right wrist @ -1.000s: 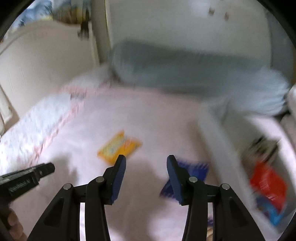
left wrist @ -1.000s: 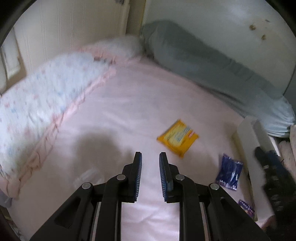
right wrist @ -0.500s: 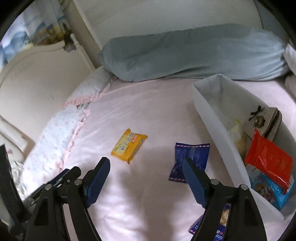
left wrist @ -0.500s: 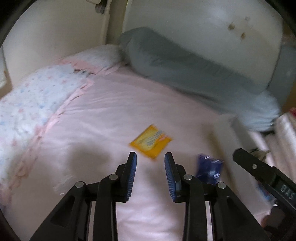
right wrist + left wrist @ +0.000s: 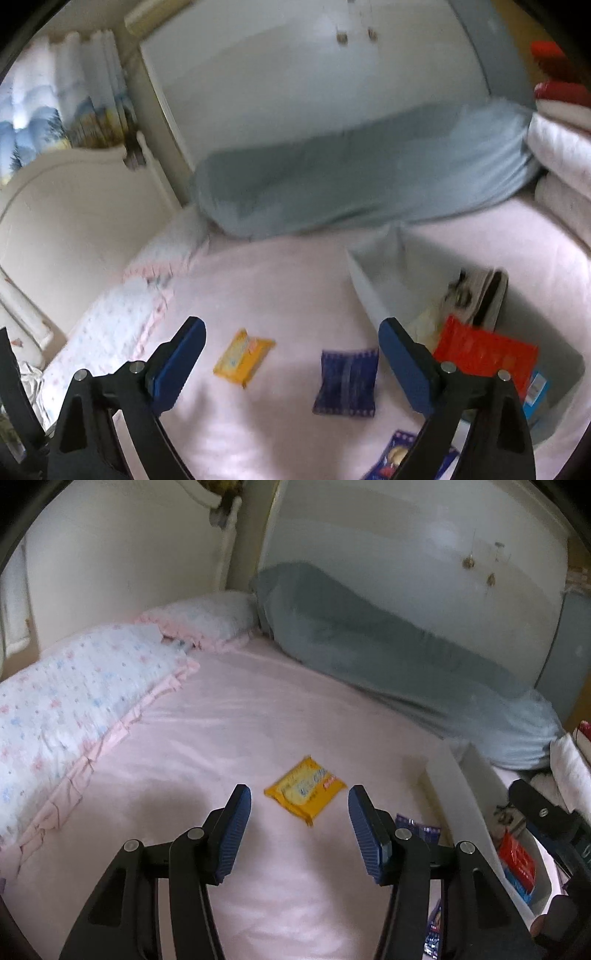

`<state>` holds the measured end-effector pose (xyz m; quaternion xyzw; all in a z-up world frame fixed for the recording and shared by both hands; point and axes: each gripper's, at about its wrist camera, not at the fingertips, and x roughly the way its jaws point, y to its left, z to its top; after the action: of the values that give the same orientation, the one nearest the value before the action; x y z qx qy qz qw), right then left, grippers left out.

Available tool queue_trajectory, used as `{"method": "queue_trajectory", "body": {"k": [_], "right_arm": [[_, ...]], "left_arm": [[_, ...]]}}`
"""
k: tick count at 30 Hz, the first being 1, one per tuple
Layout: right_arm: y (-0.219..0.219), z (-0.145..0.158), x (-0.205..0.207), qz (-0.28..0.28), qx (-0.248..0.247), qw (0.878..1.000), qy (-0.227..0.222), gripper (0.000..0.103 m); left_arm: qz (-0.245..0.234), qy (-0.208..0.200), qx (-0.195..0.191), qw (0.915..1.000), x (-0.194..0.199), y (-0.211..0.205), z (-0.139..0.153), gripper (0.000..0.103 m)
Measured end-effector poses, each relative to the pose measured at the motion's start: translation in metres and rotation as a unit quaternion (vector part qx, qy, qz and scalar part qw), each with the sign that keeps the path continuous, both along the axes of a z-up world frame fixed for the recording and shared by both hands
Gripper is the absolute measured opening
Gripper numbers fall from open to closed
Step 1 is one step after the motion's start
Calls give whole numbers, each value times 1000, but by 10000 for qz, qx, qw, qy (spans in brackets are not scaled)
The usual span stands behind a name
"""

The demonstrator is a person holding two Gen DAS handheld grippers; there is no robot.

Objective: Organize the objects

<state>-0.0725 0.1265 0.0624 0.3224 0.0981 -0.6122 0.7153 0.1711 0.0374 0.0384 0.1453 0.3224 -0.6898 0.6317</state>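
Note:
A yellow snack packet [image 5: 306, 791] lies flat on the pink bed sheet, and it also shows in the right wrist view [image 5: 243, 358]. A dark blue packet [image 5: 346, 383] lies to its right; in the left wrist view [image 5: 419, 826] my right finger half hides it. A white fabric bin [image 5: 369, 291] at the right holds a red packet [image 5: 484, 354] and other items. My left gripper [image 5: 299, 827] is open and empty, above the sheet just short of the yellow packet. My right gripper [image 5: 291, 363] is wide open and empty, above both packets.
A long grey bolster [image 5: 388, 657] lies along the wall at the back. Floral pillows [image 5: 74, 686] line the left side by the headboard. Another blue packet [image 5: 397, 456] lies at the near edge. Folded white bedding [image 5: 561, 155] is stacked at the far right.
Both grippers have opened wider. The left one has swung so that the yellow packet lies between its fingers. The right view has tilted up and the packets sit lower in it.

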Motion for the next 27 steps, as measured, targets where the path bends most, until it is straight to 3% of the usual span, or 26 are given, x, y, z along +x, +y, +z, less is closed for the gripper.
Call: {"method": "queue_trajectory", "body": {"k": [6, 14, 16, 20, 21, 26, 27], "right_arm": [[4, 2, 15, 51, -5, 9952, 982, 96], [-13, -25, 29, 466, 536, 9894, 1264, 96], [-25, -35, 29, 529, 887, 9887, 1087, 94], [-45, -51, 18, 750, 1497, 9856, -228, 88], [-50, -54, 16, 744, 1584, 9840, -341, 88], [-75, -73, 14, 409, 2032, 9778, 296, 87], [-80, -81, 12, 373, 2143, 9756, 290, 83]], "left_arm": [[94, -560, 213, 9982, -12, 0, -7, 54], [95, -852, 684, 9940, -9, -7, -24, 54], [180, -785, 810, 9935, -2, -11, -29, 54], [361, -457, 1044, 9928, 18, -18, -31, 53], [445, -402, 1046, 9927, 23, -17, -31, 53], [446, -68, 1143, 9924, 33, -17, -35, 52], [427, 2, 1195, 9919, 34, -18, -36, 52]]}}
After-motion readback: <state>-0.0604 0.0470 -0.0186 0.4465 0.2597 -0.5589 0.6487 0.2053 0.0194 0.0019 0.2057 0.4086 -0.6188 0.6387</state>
